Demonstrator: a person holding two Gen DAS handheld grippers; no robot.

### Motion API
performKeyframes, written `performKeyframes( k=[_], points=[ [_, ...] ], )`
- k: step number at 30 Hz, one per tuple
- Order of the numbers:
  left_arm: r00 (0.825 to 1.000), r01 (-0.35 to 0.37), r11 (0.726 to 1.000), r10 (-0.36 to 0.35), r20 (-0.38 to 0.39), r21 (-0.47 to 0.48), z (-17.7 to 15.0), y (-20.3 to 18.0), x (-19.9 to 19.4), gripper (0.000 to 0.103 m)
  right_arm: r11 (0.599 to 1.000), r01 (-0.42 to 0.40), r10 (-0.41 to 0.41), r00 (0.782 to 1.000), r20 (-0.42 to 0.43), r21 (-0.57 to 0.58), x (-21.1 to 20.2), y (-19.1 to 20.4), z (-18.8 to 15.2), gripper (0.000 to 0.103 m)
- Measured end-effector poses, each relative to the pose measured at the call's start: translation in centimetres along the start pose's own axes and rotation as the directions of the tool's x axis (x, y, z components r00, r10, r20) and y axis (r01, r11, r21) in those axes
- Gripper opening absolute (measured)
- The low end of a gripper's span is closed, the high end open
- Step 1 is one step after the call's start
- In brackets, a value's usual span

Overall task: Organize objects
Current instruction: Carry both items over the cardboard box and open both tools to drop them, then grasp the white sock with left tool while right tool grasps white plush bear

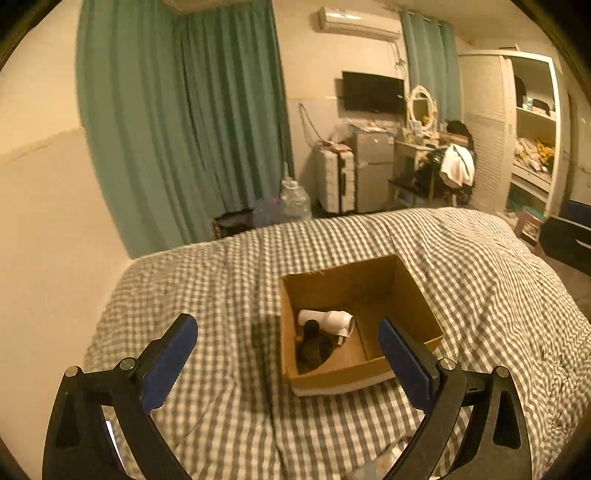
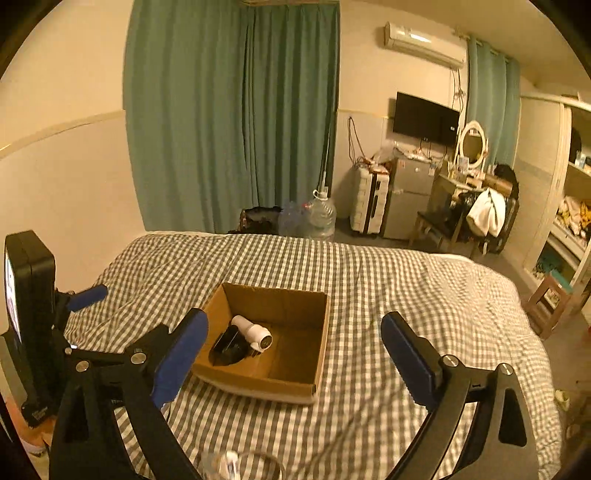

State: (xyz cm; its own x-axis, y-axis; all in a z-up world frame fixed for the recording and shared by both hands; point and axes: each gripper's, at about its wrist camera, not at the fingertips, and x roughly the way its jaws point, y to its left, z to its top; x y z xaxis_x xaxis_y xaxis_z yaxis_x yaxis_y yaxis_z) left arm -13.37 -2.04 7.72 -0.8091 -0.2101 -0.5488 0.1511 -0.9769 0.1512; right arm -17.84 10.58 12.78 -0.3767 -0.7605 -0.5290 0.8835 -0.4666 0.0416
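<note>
The left gripper (image 1: 288, 334) has its jaws spread wide apart and holds nothing. Its 2 blue pads hang in the air above the bed (image 1: 221, 280). The right gripper (image 2: 293, 334) is the same: jaws wide apart, nothing between them, up above the bed.

Just past the jaws sits a brown cardboard box (image 1: 369, 280) with its top open. It rests flat on the bed cover. Inside the box lies a white hair dryer (image 1: 327, 320) on its side. A dark thing (image 1: 314, 347) lies under it, touching it, in the left near corner of the box. It is too dark to tell what it is. The rest of the box floor is bare.

From the right wrist view, the box (image 2: 280, 299) lies between the 2 blue pads, closer to the left one. The left gripper (image 2: 85, 295) shows at the left edge, beside a black phone holder (image 2: 31, 280).

The bed cover has small grey and white squares and is a bit wrinkled. Behind the bed hang long green curtains (image 1: 177, 122). A big clear water jug (image 1: 293, 201) stands on the floor near them. Farther back are a white suitcase (image 1: 336, 181), a small grey fridge (image 1: 373, 170), a black TV (image 1: 371, 92) on the wall, a round mirror (image 1: 421, 107) and a white air conditioner (image 1: 358, 22). An open white closet (image 1: 532, 125) stands on the right.
</note>
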Motion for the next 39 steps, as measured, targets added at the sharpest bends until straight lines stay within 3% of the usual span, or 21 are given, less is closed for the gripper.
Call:
performKeyframes(
  k=[7, 13, 23, 26, 29, 32, 34, 36, 37, 39],
  points=[
    [1.000, -0.013, 1.000, 0.013, 0.017, 0.007, -1.8, 0.1, -5.5, 0.101, 0.999, -0.017, 0.018, 0.999, 0.028, -0.040, -6.2, 1.8, -2.1, 0.096],
    [1.000, 0.028, 1.000, -0.028, -0.007, 0.008, -5.3, -0.3, -7.0, 0.101, 0.998, -0.036, 0.036, 0.999, -0.010, -0.041, -7.6, 1.8, -5.6, 0.096],
    [0.992, 0.012, 1.000, -0.012, -0.126, 0.006, -14.3, -2.4, -4.3, 0.101, 0.998, -0.055, 0.054, 0.985, -0.162, -0.005, -3.3, 2.3, -15.5, 0.096],
    [0.983, 0.024, 1.000, -0.022, -0.181, 0.011, -17.4, -3.5, -2.9, 0.101, 0.999, -0.052, 0.050, 0.975, -0.217, -0.003, -1.4, 2.8, -18.1, 0.096],
    [0.964, 0.067, 0.998, -0.061, -0.259, 0.016, -20.2, -4.6, -1.1, 0.101, 0.999, -0.053, 0.051, 0.964, -0.259, -0.003, 0.4, 3.1, -19.9, 0.096],
    [0.943, 0.094, 0.995, -0.082, -0.322, 0.022, -22.6, -5.5, 0.8, 0.090, 0.999, -0.038, 0.031, 0.958, -0.286, -0.016, 1.6, 3.3, -21.1, 0.096],
    [0.926, 0.164, 0.986, -0.165, -0.340, -0.031, -23.3, -5.7, 1.4, 0.082, 0.999, -0.033, 0.025, 0.953, -0.302, -0.022, 2.4, 3.4, -21.8, 0.096],
    [0.901, 0.229, 0.972, -0.234, -0.365, -0.058, -23.7, -6.1, 1.8, 0.051, 0.999, -0.033, 0.026, 0.948, -0.318, -0.016, 3.0, 3.3, -22.2, 0.095],
    [0.894, 0.251, 0.966, -0.254, -0.370, -0.057, -23.9, -6.5, 1.8, 0.051, 0.999, -0.034, 0.029, 0.945, -0.325, -0.010, 3.2, 3.3, -22.4, 0.095],
    [0.900, 0.254, 0.967, -0.241, -0.363, -0.013, -23.9, -7.0, 1.4, 0.041, 0.999, -0.039, 0.035, 0.941, -0.335, -0.004, 3.5, 3.3, -22.7, 0.095]
  ],
)
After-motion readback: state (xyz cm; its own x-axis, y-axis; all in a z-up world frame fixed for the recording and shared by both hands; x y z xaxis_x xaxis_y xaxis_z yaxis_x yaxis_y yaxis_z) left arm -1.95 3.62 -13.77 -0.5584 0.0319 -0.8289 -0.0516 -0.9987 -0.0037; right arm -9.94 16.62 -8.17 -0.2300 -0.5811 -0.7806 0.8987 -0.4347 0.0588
